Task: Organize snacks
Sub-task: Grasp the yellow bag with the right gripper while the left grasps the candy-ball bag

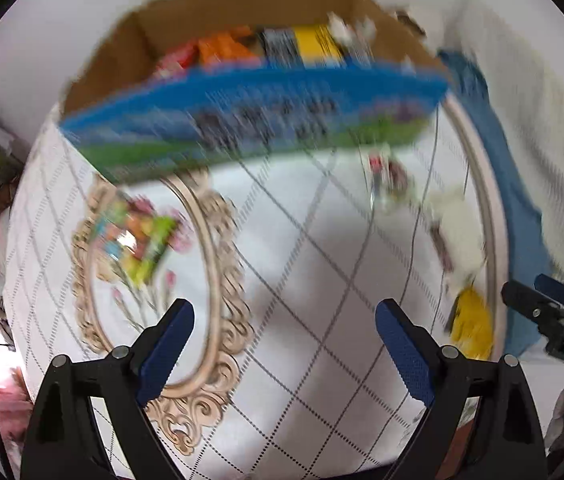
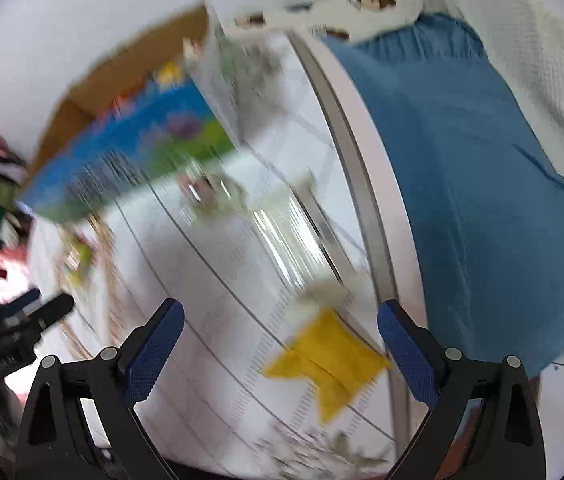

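Snacks fill the cardboard box [image 1: 162, 32] at the far end of the worktop [image 1: 301, 280]: a red packet, an orange packet [image 1: 222, 48], a dark striped one and a yellow one [image 1: 317, 46] stand side by side inside it, all blurred. The box's near wall is printed blue and green [image 1: 250, 116], with dark lettering too smeared to read. More snacks lie loose in front of the box on the white, diamond-patterned cloth. A bright multicoloured packet [image 1: 142, 240] sits on the cloth's ornate oval motif, toward the box's left end. A small reddish packet [image 1: 385, 176] lies just in front of the box's right end. Nearer than that, by the worktop's right edge, lies a white item [image 1: 457, 232] that cannot be made out, and nearer still a yellow packet [image 2: 329, 360].

The left gripper [image 1: 283, 356] points down at bare cloth well in front of the box, its blue pads [image 1: 170, 348] wide apart with nothing between them. The right gripper [image 2: 280, 348] also stands wide apart and holds nothing; the yellow packet lies below the gap between its pads [image 2: 409, 352], untouched. Beyond the worktop's right edge, to the right of the box, is a blue cushion [image 2: 481, 184] against a white textured covering.
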